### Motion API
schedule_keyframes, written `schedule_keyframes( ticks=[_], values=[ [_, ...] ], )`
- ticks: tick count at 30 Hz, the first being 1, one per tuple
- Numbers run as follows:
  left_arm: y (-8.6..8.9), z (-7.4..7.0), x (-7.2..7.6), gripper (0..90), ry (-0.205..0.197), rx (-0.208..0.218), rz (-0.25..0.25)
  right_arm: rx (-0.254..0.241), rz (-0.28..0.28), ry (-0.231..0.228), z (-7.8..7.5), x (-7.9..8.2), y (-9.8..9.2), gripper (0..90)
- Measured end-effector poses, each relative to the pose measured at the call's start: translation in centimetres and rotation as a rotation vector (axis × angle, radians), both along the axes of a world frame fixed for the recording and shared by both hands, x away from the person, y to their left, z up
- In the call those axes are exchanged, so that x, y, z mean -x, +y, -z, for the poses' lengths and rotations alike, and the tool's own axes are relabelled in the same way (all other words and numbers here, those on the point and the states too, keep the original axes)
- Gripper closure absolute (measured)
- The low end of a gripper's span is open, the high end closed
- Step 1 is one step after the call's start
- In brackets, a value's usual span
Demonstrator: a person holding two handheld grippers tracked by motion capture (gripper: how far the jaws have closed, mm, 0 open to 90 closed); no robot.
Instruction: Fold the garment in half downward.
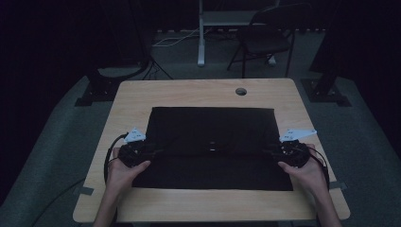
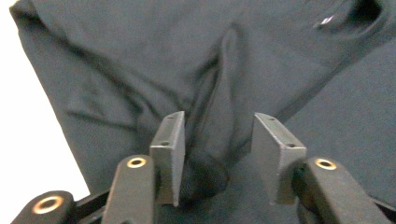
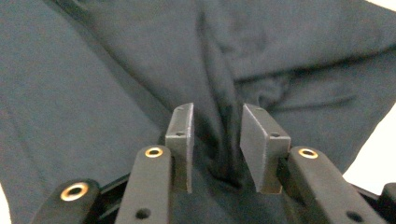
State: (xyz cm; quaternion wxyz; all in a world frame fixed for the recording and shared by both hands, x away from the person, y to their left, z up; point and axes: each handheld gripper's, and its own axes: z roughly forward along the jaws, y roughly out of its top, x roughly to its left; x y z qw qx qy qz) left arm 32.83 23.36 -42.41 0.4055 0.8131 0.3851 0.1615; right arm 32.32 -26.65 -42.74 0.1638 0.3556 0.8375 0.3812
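The left gripper and the right gripper each stood partly open around a raised fold of the black cloth, not pressing it, at opposite side edges of the cloth spread on the tabletop.

Bare wood all round the black garment: wide strip at far side of the table, narrow strips L, R & near edge. Only thing on the far strip is a cable hole, flush, no block. Garment lies low; raised fold stands between left gripper jaws, another between right gripper jaws. Beyond table: folding chair & desk leg, well apart.
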Motion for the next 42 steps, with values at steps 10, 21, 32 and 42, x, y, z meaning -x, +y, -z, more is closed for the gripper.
schedule_keyframes(
  ticks=[10, 21, 32, 42],
  values=[
    [-2.5, -1.4, -1.2, 44.9, -0.028, 0.065, 0.053, -0.053, -0.040, -0.044, -2.3, -1.2, 1.8, 59.7],
    [-6.0, -1.1, -4.8, 42.7, 0.024, 0.064, 0.095, -0.104, -0.055, -0.014, -2.2, -4.2, 4.2, 60.7],
    [-8.4, -0.3, -8.4, 44.3, 0.118, 0.051, 0.126, -0.125, -0.063, 0.043, -1.9, -7.0, 6.1, 64.4],
    [-9.5, 0.4, -9.9, 44.2, 0.176, 0.006, 0.147, -0.134, -0.072, 0.128, -0.8, -9.0, 7.5, 63.5]
  ],
)
